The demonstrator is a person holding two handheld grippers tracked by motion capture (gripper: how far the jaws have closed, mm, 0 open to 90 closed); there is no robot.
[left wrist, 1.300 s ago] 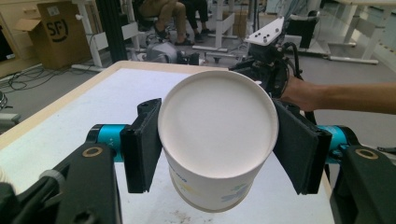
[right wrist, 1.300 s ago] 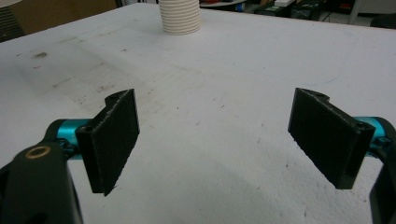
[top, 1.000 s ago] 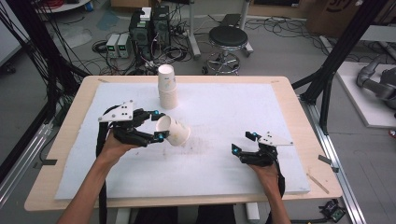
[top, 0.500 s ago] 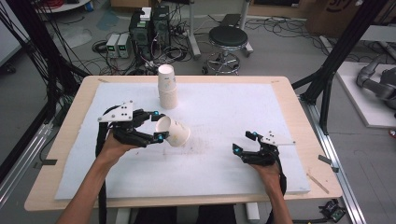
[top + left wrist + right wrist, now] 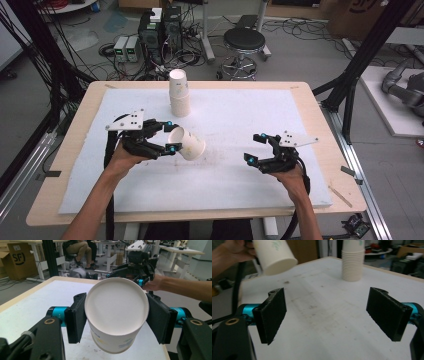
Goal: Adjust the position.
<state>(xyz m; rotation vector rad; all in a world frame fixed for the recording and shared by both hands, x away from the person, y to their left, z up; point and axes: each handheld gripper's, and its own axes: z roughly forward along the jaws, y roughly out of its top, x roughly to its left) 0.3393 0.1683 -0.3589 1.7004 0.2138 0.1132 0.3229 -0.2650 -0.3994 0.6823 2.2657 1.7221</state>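
White foam mat (image 5: 260,125) covers the table; a stack of paper cups (image 5: 179,93) stands near its far edge; the left gripper (image 5: 170,136) clamps one paper cup (image 5: 187,143) sideways between both jaws (base pointing away); right gripper (image 5: 254,147) hovers spread wide, nothing between.

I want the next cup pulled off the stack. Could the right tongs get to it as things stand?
Probably yes: the right tongs are open and hold nothing, and bare white mat lies between them and the cup stack.
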